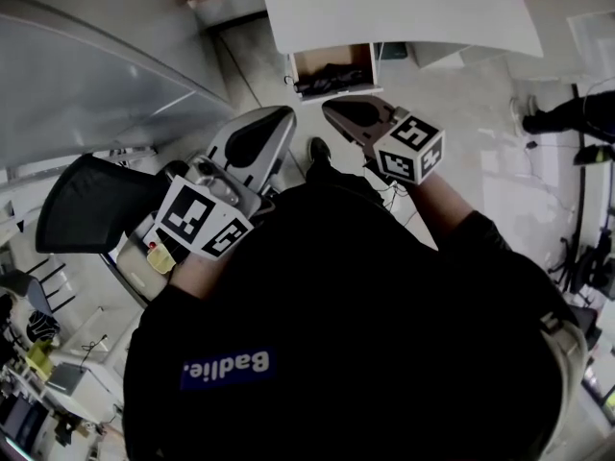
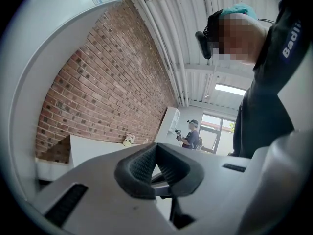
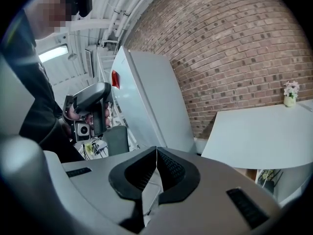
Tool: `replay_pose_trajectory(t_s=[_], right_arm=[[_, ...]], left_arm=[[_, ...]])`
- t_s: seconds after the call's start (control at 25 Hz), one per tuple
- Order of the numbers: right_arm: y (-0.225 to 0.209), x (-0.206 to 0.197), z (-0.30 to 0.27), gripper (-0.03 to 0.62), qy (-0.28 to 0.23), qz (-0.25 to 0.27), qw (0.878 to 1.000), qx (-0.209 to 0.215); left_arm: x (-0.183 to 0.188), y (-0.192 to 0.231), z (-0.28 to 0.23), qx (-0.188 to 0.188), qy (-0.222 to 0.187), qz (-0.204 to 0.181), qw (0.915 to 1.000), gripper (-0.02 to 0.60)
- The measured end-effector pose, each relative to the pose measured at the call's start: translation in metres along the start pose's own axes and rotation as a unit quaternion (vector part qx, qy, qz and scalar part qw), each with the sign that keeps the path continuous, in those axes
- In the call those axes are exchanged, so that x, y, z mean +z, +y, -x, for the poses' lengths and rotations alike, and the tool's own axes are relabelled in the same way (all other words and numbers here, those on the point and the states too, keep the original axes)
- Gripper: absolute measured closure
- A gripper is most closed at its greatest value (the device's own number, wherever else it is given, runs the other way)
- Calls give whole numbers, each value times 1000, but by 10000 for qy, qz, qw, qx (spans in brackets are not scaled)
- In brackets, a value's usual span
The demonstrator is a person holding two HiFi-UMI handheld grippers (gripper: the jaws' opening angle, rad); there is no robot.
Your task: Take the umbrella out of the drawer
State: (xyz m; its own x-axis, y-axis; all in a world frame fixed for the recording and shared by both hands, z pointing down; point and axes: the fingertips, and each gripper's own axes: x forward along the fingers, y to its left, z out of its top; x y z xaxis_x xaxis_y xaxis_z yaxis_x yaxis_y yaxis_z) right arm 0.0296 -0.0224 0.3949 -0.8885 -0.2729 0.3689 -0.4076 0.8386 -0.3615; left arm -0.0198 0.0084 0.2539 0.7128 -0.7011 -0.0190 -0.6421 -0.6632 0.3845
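Both tools are carried ahead of the body and aimed toward the open drawer under the white table. In its own view, the left gripper is seen with its ribbed pads brought together at the tips, with nothing between them. The right gripper is likewise closed and empty, its pads meeting at the tip. A dark bundle, judged to be the umbrella, lies inside the drawer, well beyond both sets of jaws and ahead of the gap between the two grippers. The closed jaws are judged to suit an approach only; they would have to be parted before the umbrella could be taken. Past the right jaws, only the brick wall and the table are framed.
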Motion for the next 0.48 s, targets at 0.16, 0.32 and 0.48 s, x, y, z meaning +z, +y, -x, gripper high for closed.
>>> replay_pose_trajectory(t_s=[0.16, 0.32, 0.48], right_arm=[[-23, -2, -7, 565, 93, -113, 9998, 113], [-41, -4, -13, 563, 142, -265, 9992, 259], [-54, -9, -22, 563, 305, -89, 9988, 364]], left_arm=[[-6, 14, -18, 116, 51, 137, 9998, 580], [-12, 25, -33, 280, 45, 307, 9991, 580], [-17, 33, -42, 410, 60, 382, 9984, 580]])
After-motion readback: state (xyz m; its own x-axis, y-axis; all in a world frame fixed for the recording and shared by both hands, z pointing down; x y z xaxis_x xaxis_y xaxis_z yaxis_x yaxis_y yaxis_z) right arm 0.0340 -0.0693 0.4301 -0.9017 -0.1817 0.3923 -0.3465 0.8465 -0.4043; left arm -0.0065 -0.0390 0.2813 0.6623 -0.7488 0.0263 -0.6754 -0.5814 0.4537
